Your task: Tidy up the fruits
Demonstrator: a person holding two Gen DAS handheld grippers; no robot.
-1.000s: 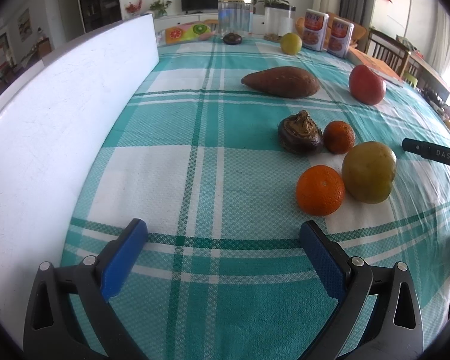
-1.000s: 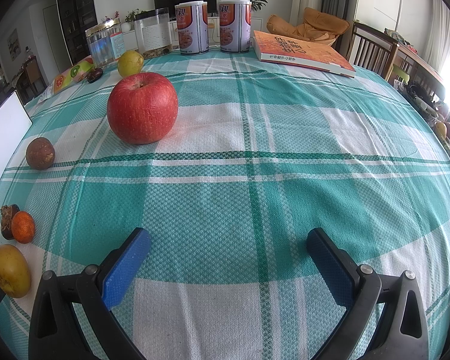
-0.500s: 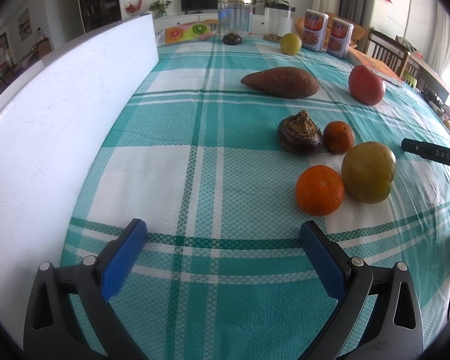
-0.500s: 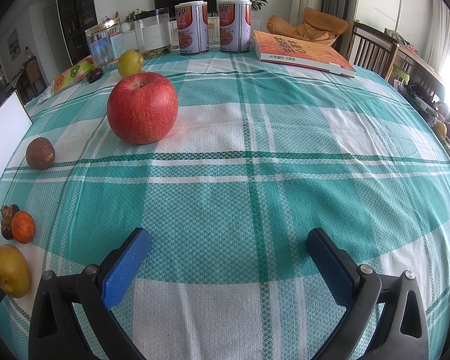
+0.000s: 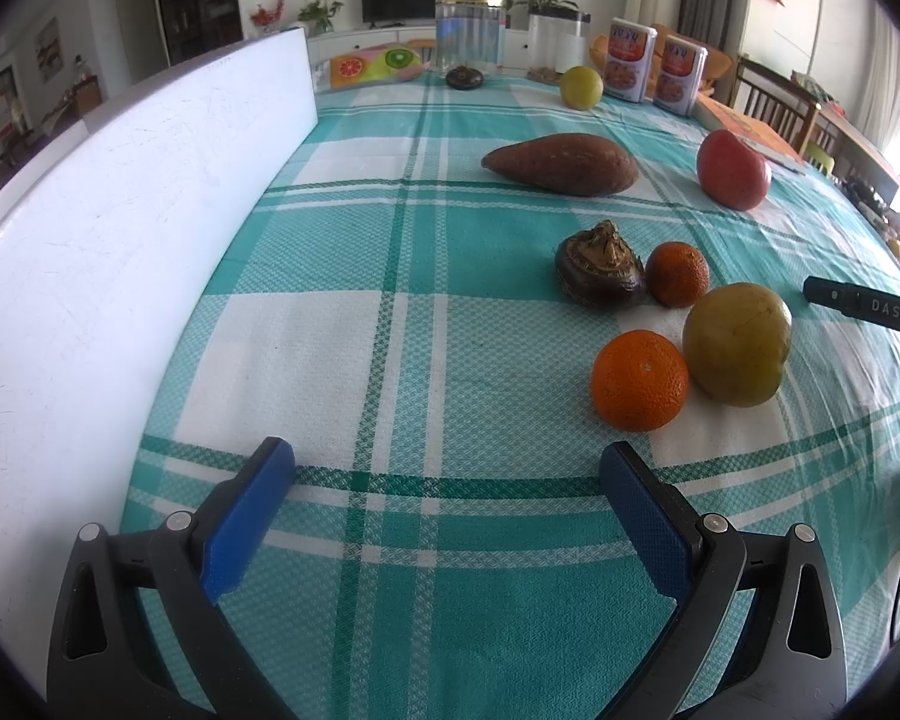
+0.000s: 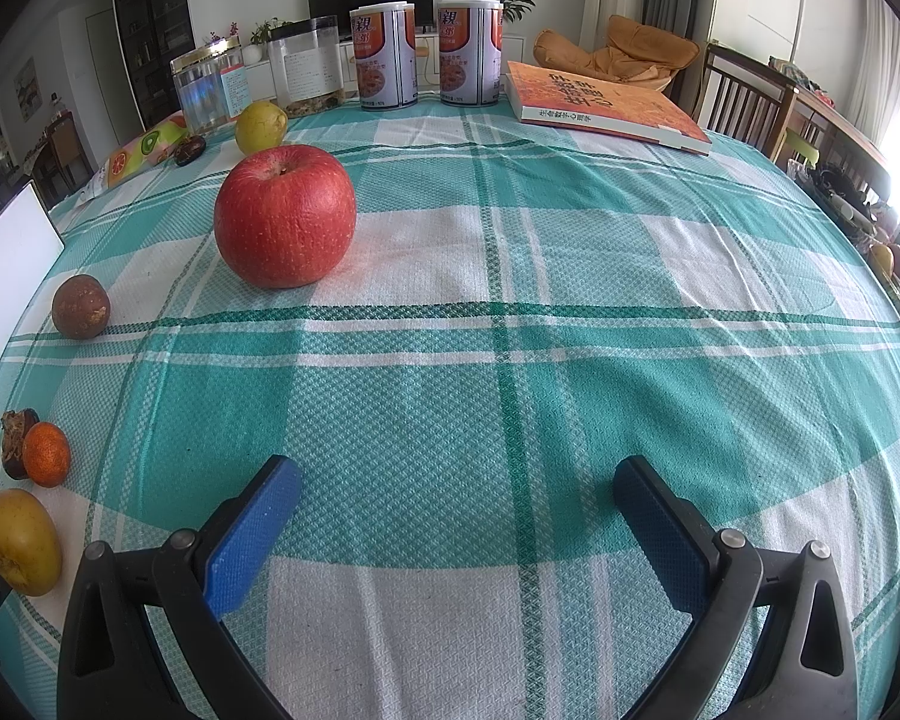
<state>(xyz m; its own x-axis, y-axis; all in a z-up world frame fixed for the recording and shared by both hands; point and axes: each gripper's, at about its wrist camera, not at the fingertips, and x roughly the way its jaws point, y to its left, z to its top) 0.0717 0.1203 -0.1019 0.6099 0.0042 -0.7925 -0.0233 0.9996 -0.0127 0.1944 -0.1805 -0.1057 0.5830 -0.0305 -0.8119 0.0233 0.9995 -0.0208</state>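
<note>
My left gripper (image 5: 447, 462) is open over the teal plaid cloth, nothing between its blue pads. Ahead and right of it lie an orange (image 5: 639, 381), a yellow-green pear (image 5: 737, 343), a small tangerine (image 5: 677, 273) and a dark taro root (image 5: 599, 267). Farther back are a sweet potato (image 5: 561, 164), a red apple (image 5: 733, 171) and a yellow fruit (image 5: 581, 87). My right gripper (image 6: 456, 477) is open and empty too. The red apple (image 6: 284, 215) stands ahead-left of it. At the left edge sit the sweet potato (image 6: 81, 306) end-on, tangerine (image 6: 45, 453) and pear (image 6: 21, 540).
A white board (image 5: 120, 228) runs along the table's left side. At the far end stand clear jars (image 6: 207, 86), two tins (image 6: 426, 54), a fruit-print packet (image 5: 378, 64) and an orange book (image 6: 606, 105). Wooden chairs (image 6: 744, 102) stand at the right. The other gripper's black part (image 5: 864, 305) shows at right.
</note>
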